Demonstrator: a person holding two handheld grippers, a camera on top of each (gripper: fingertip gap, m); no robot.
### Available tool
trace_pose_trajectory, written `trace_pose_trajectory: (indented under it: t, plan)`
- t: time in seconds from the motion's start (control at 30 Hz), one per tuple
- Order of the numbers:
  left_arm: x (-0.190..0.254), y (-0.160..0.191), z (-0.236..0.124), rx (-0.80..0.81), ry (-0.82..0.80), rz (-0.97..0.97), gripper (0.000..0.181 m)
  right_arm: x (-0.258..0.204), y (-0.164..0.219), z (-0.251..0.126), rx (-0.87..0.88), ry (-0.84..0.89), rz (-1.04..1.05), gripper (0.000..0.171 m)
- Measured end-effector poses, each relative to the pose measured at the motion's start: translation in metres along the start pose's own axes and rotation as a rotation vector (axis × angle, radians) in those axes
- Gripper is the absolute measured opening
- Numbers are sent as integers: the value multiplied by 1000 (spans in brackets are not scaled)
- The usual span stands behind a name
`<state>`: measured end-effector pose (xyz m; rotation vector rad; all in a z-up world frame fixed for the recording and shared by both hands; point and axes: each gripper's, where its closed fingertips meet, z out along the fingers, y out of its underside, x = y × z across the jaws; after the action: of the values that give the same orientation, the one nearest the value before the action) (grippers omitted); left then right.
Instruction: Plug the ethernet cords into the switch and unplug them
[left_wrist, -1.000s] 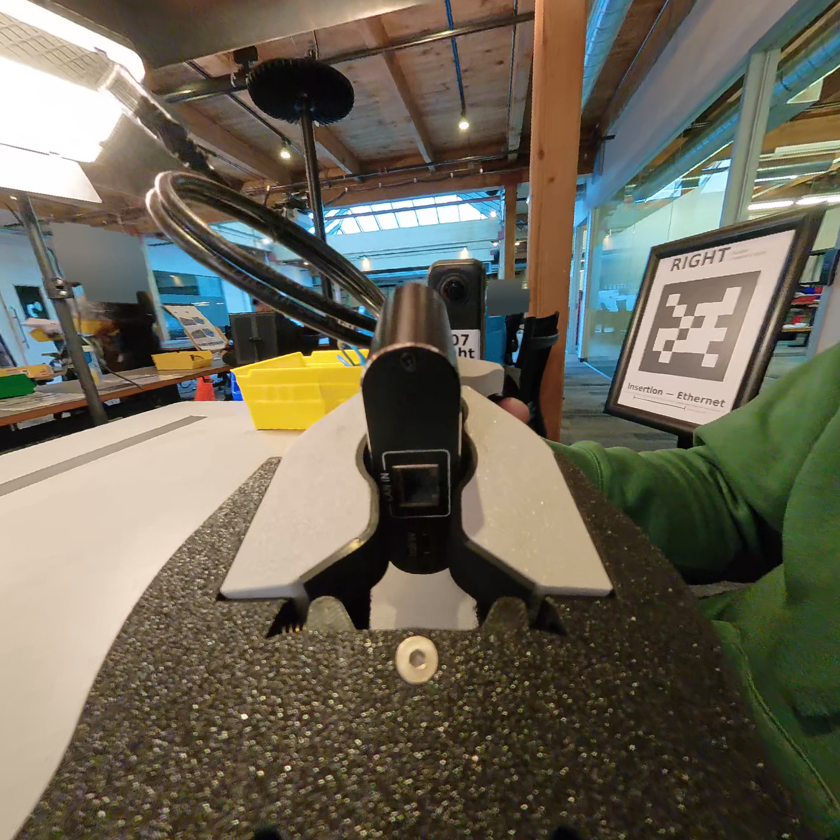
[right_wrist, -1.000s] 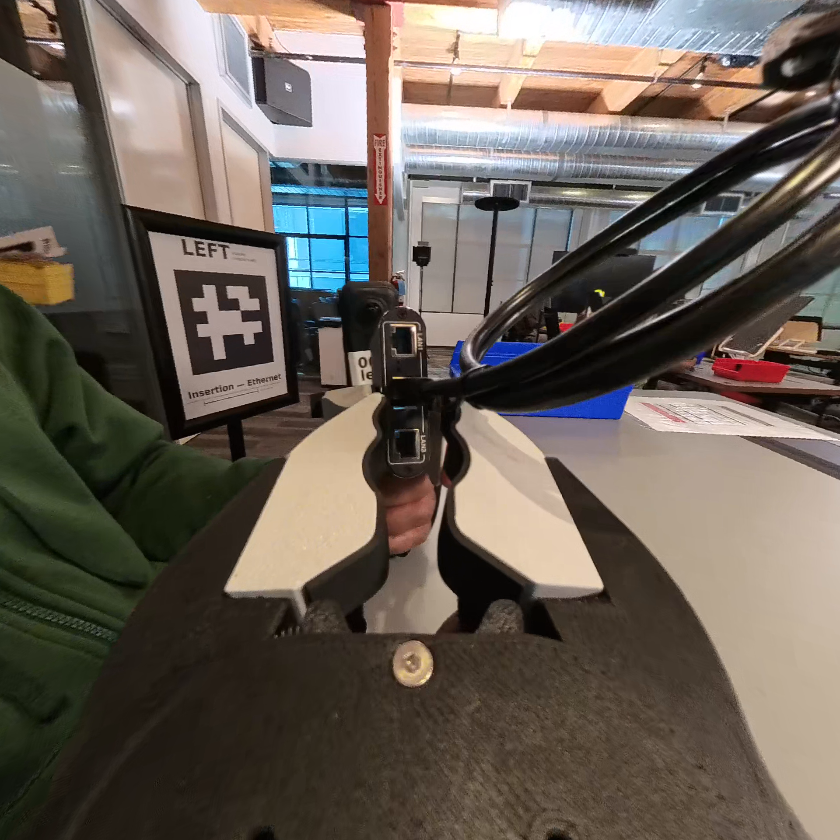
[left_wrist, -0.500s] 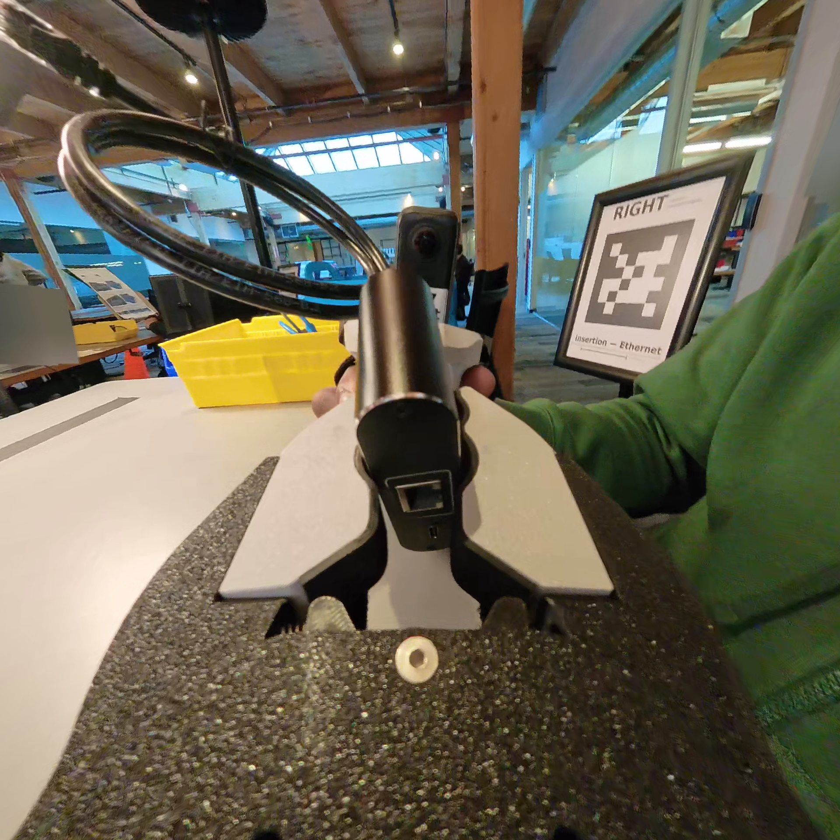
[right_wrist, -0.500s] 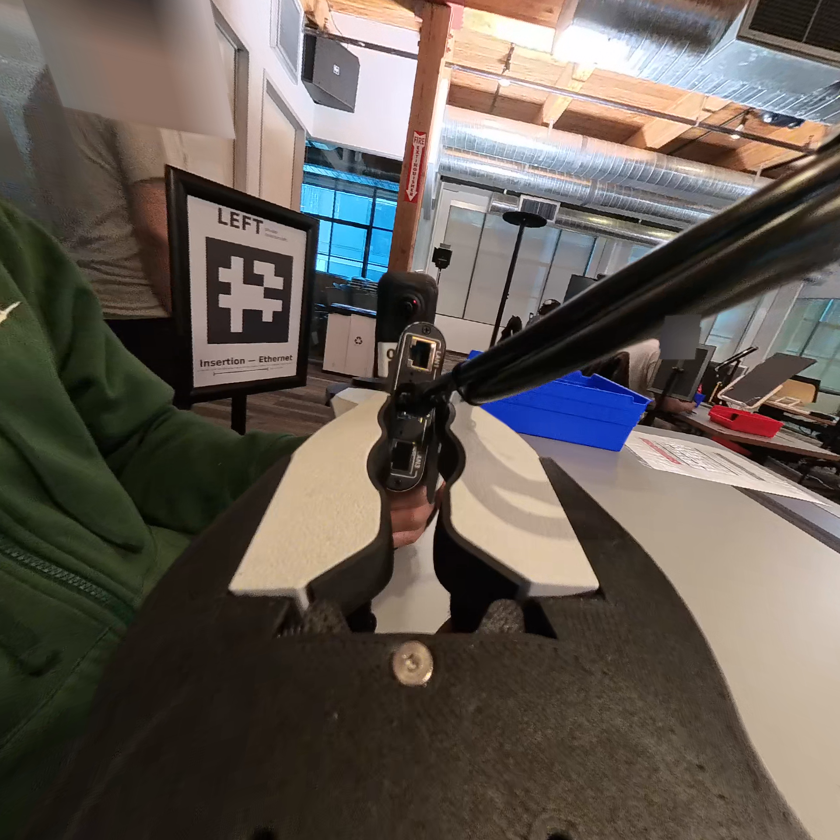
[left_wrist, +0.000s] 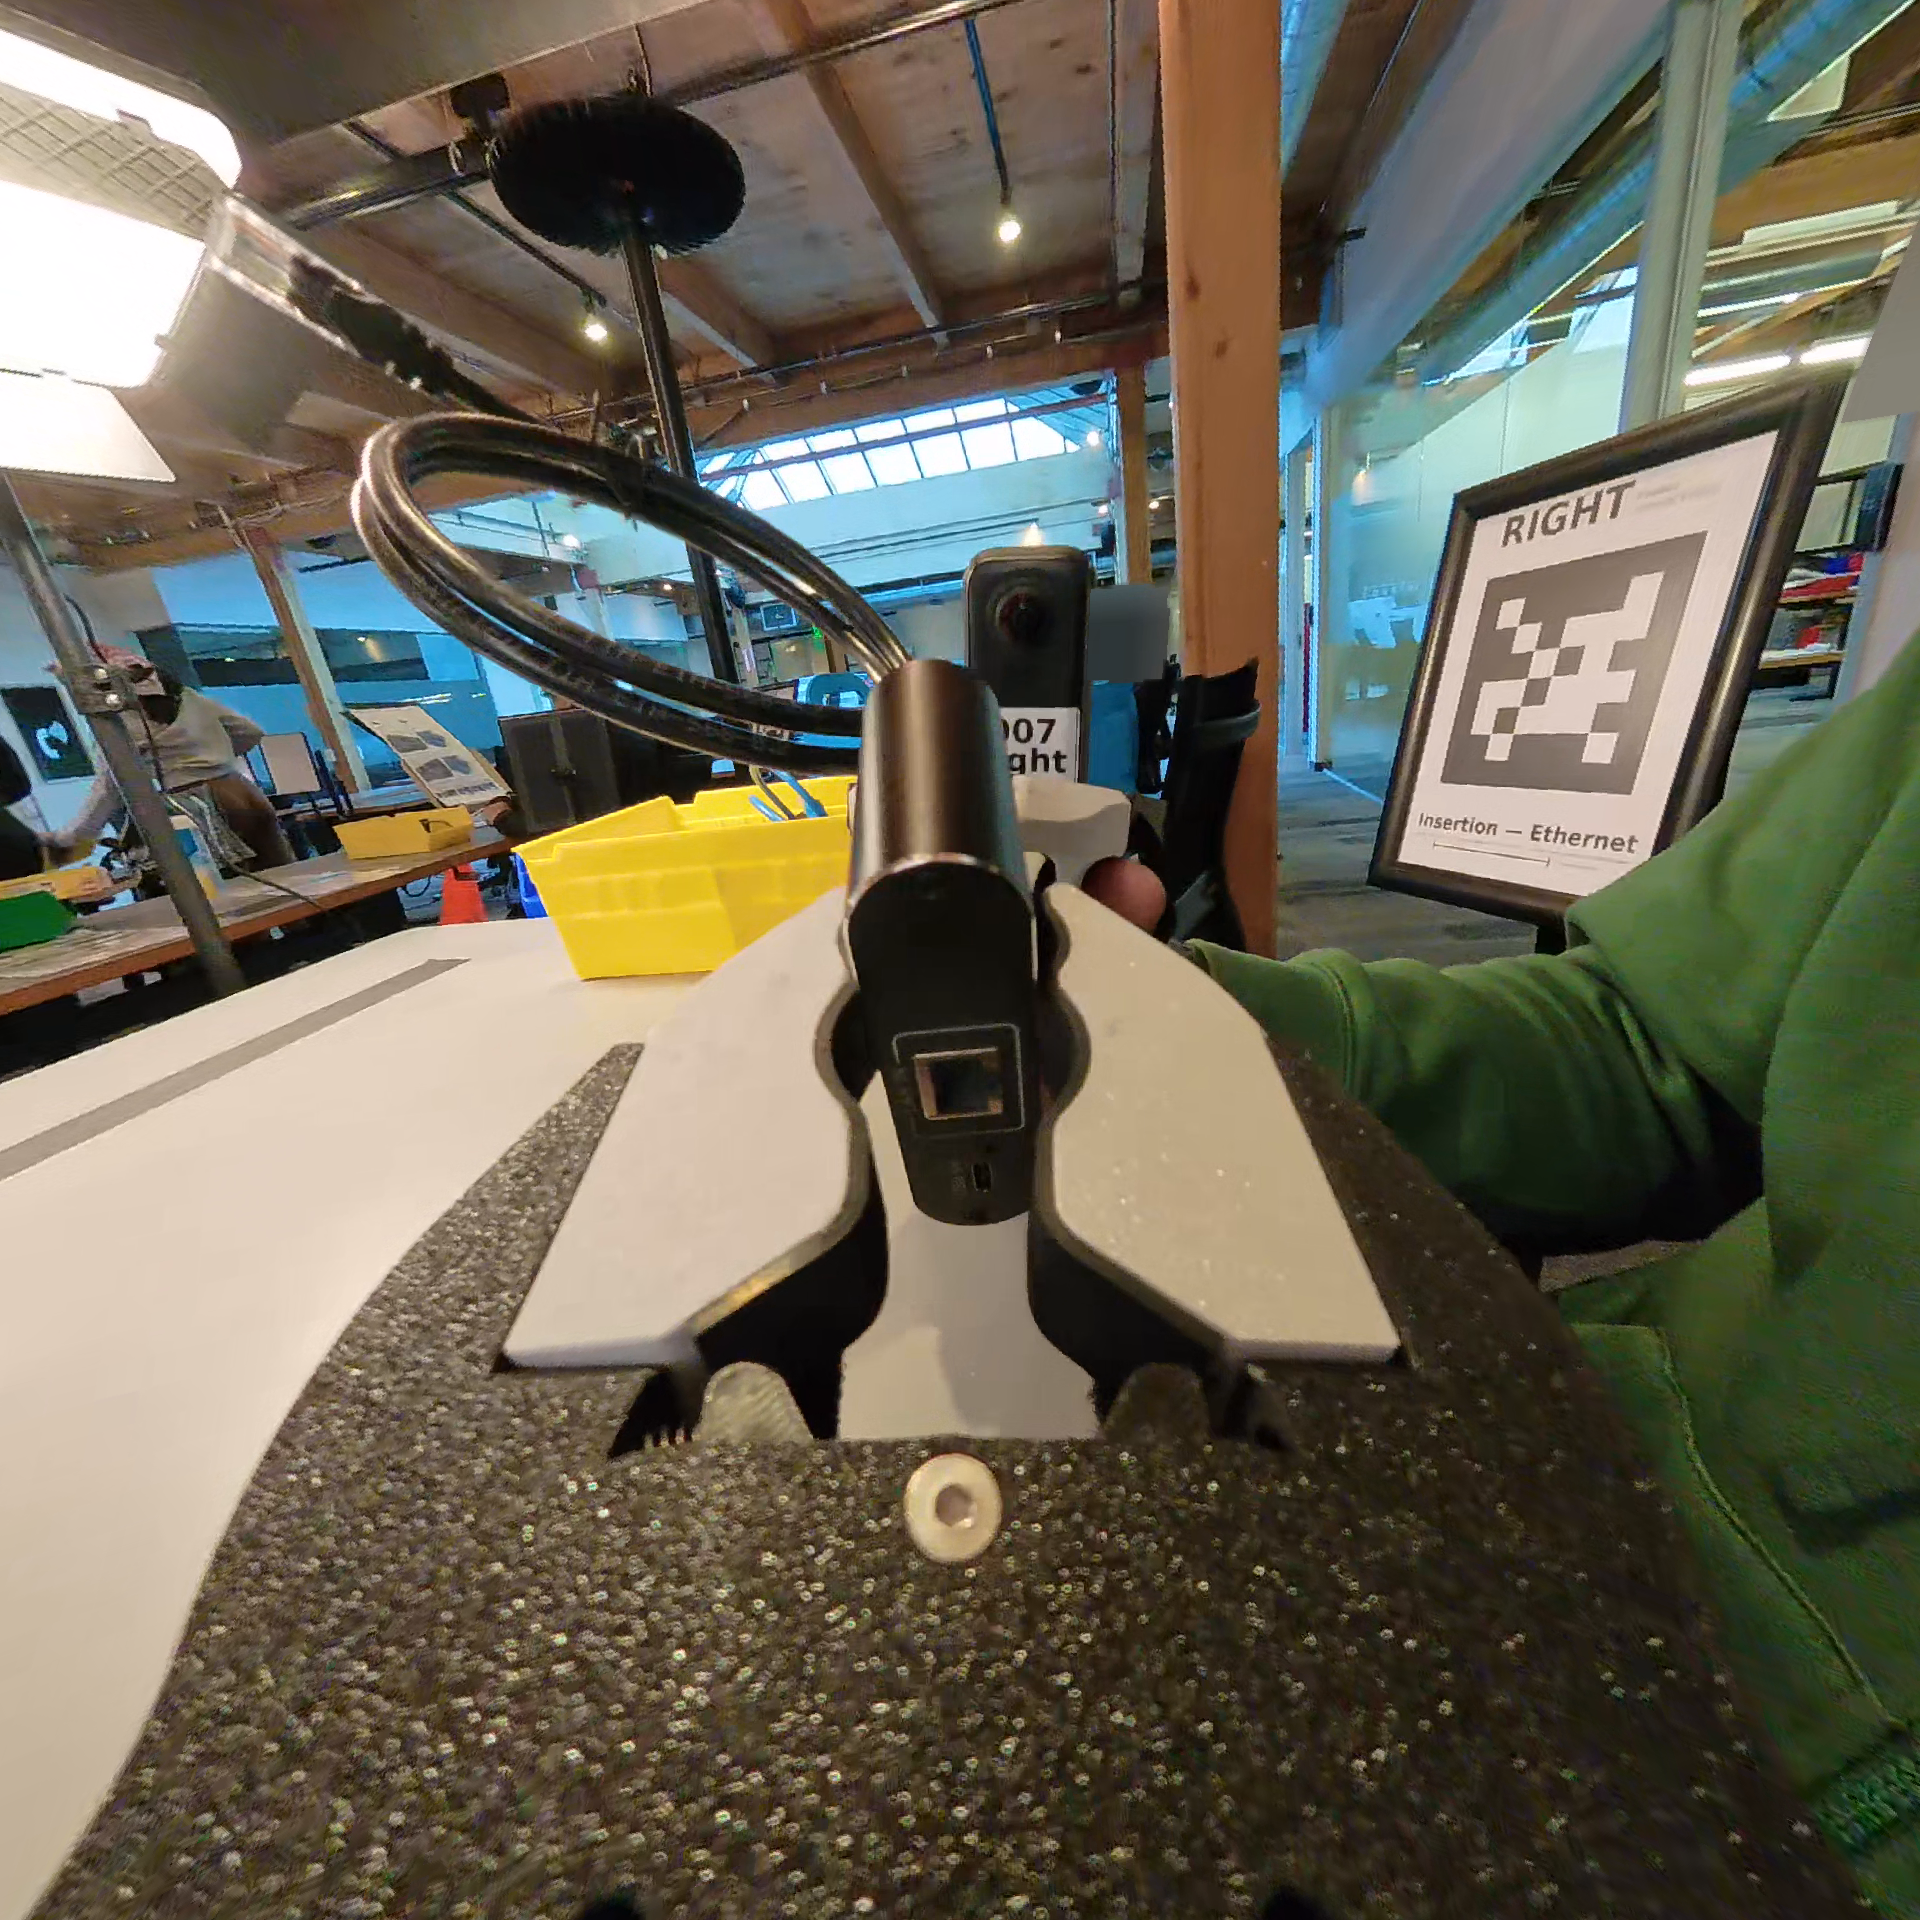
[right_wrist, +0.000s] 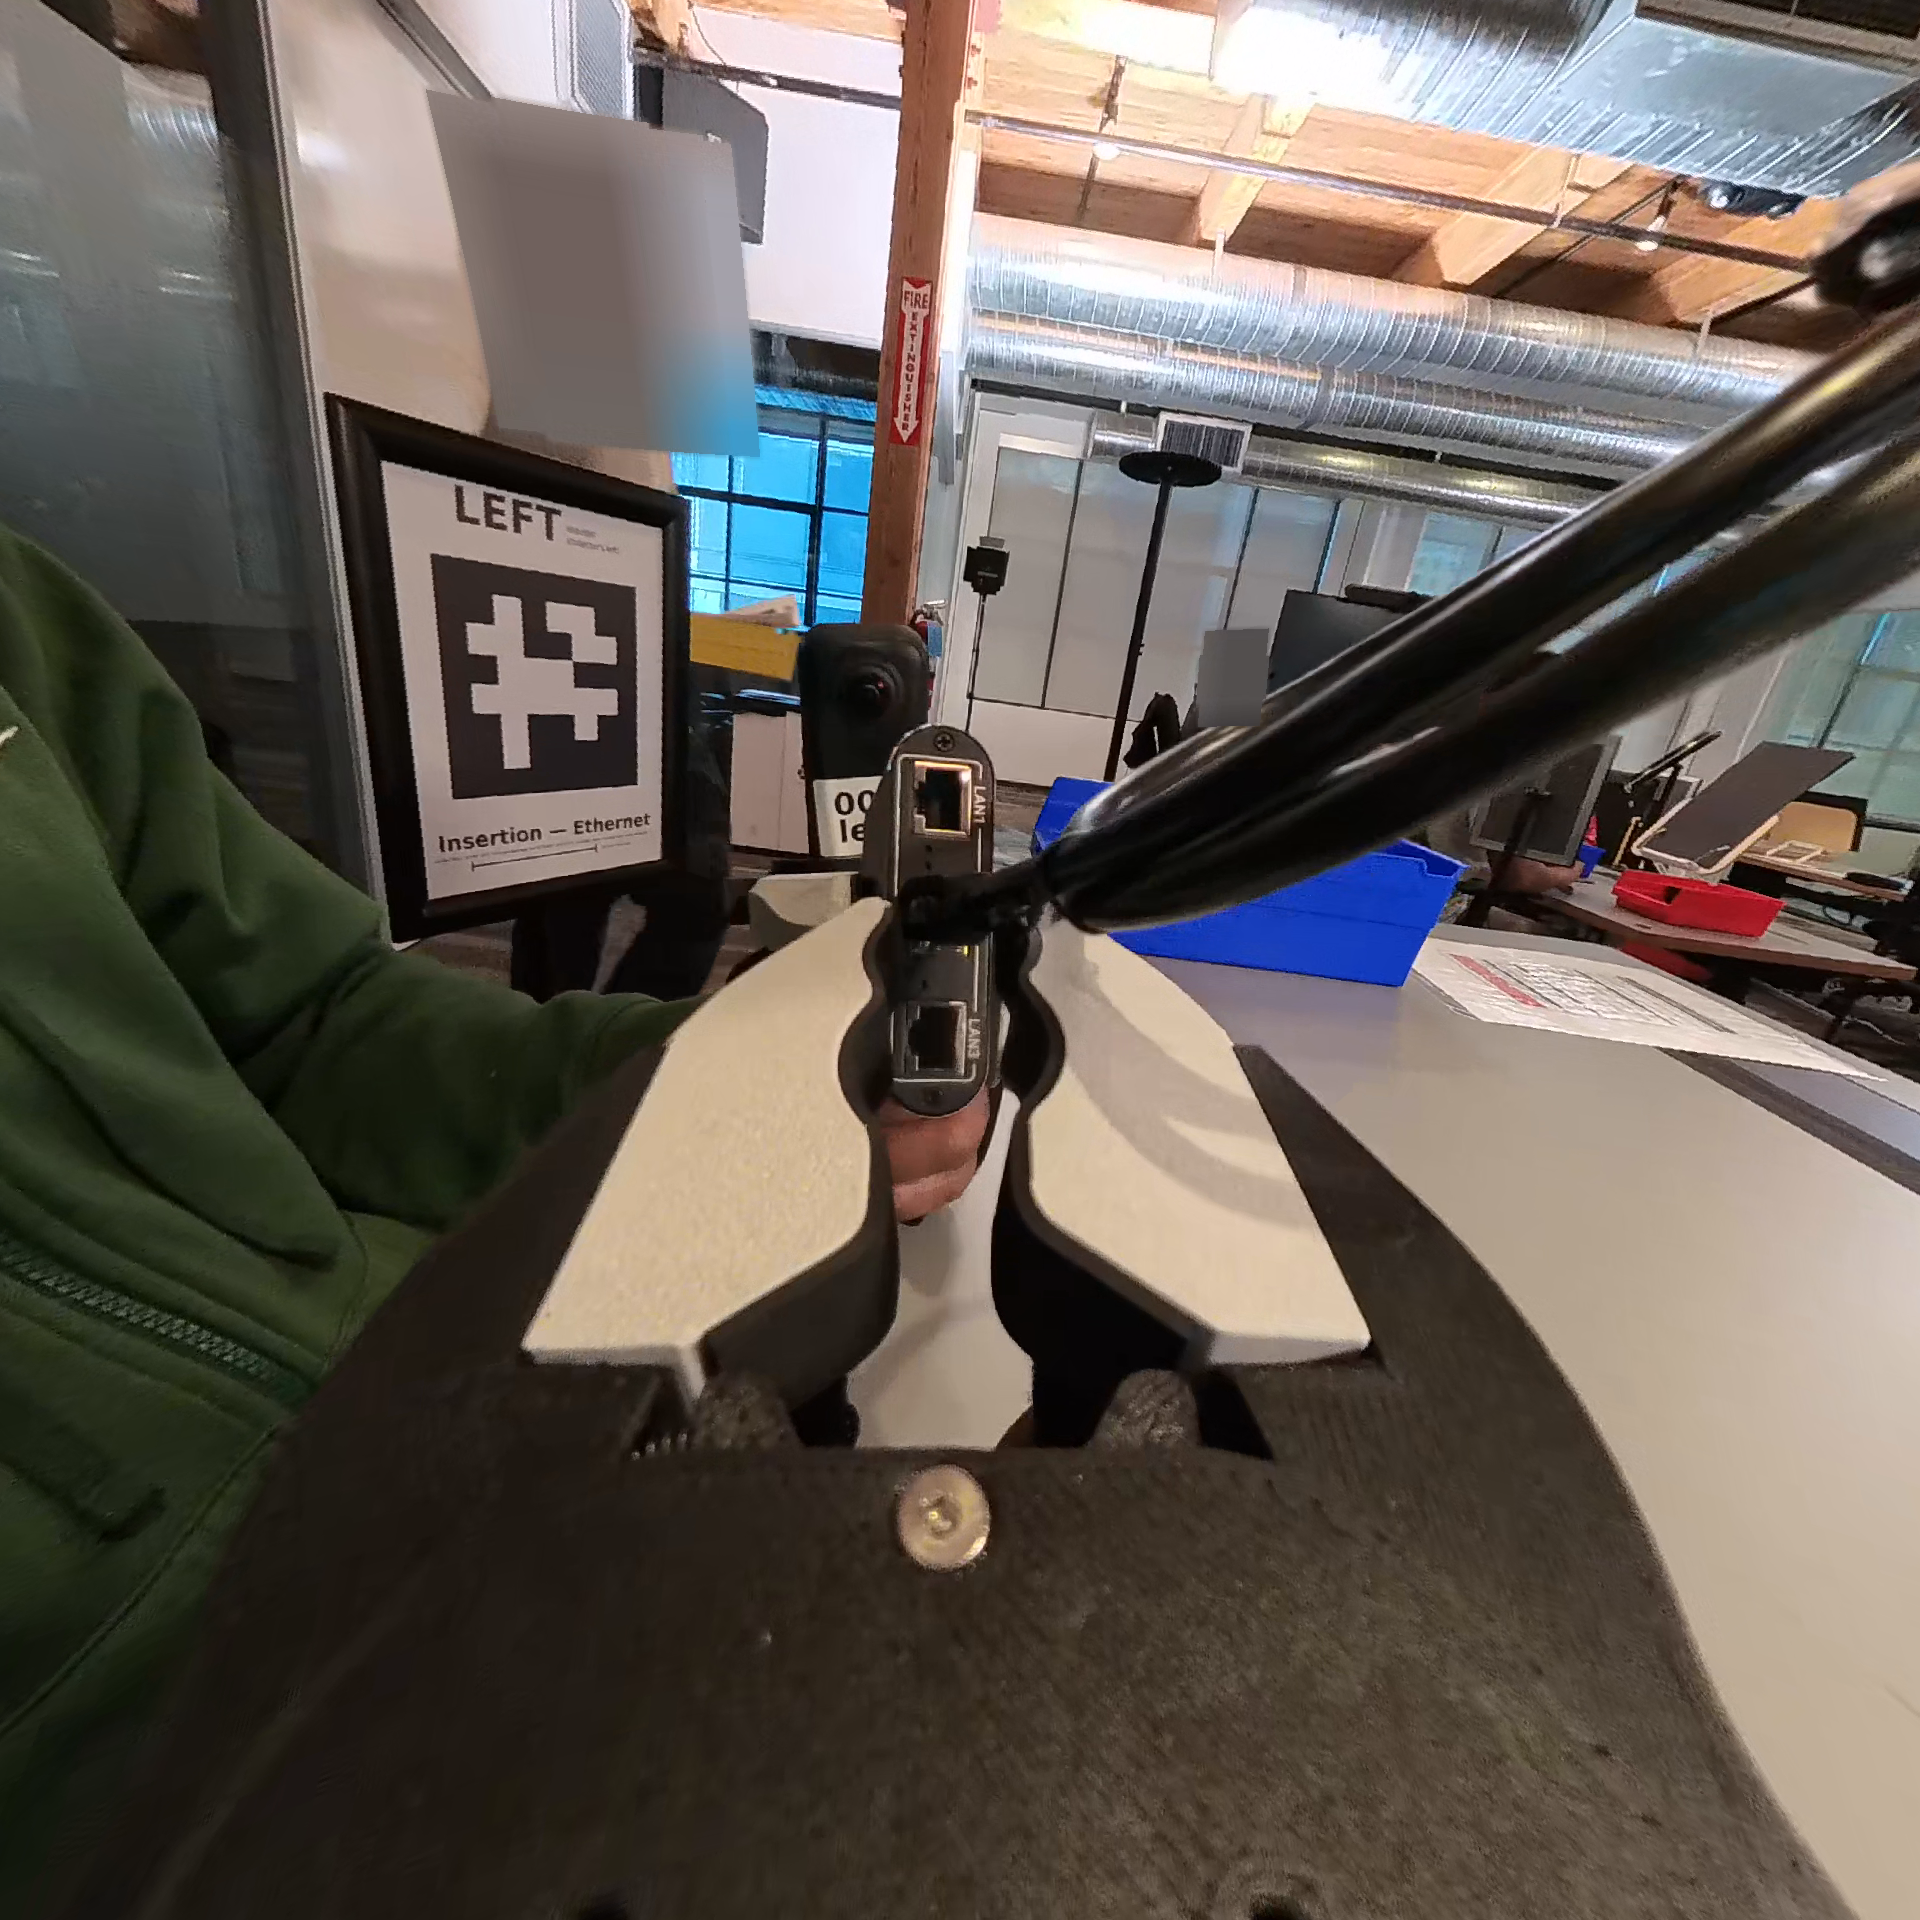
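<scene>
The black switch (left_wrist: 951, 997) is held off the grey table between both grippers. In the left wrist view its single-port end faces me, and my left gripper (left_wrist: 945, 935) is shut on its sides. In the right wrist view its other face (right_wrist: 940, 790) shows an empty top port, an empty bottom port and the cord's plug (right_wrist: 956, 899) in the middle one. My right gripper (right_wrist: 940, 935) is shut around that plug. The black ethernet cord (right_wrist: 1455, 707) runs up to the right and loops above the switch in the left wrist view (left_wrist: 582, 644).
A yellow bin (left_wrist: 665, 883) stands behind the switch on the grey table (left_wrist: 208, 1195). A blue bin (right_wrist: 1299, 914) and a paper sheet (right_wrist: 1610, 1008) lie at the other end. Framed marker signs (left_wrist: 1590, 665) (right_wrist: 530, 675) and a green sleeve (left_wrist: 1558, 1039) flank the grippers. Left and right tips are no more than a few centimetres apart.
Both grippers keep their hold. The held switch dipped half a second ago and has come back up, and the cord loop has swung with it.
</scene>
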<state>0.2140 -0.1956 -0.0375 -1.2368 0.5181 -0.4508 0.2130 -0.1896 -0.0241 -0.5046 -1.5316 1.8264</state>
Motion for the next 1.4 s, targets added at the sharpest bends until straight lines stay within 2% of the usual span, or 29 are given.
trace_pose_trajectory:
  t: [0.13, 0.3, 0.57, 0.9, 1.13, 1.4]
  plan:
    - [-6, 2, -1, -22, -60, 44, 28, 7, 4, 1, -15, 63, -25, 22]
    - [-8, 2, -1, -19, -57, 27, 27, 10, 6, 3, -30, 100, -58, 25]
    - [-6, 2, -1, -19, -41, 25, 28, 8, 6, 4, -25, 89, -48, 24]
    - [-11, 5, -2, -46, -88, 67, 28, 10, 11, 5, -29, 58, 87, 20]
    - [-15, 5, -3, -48, -132, 88, 28, 21, 10, 4, -33, 155, 10, 29]
    - [-13, 2, -5, -27, -115, 87, 28, 15, 4, 6, 14, 124, 18, 24]
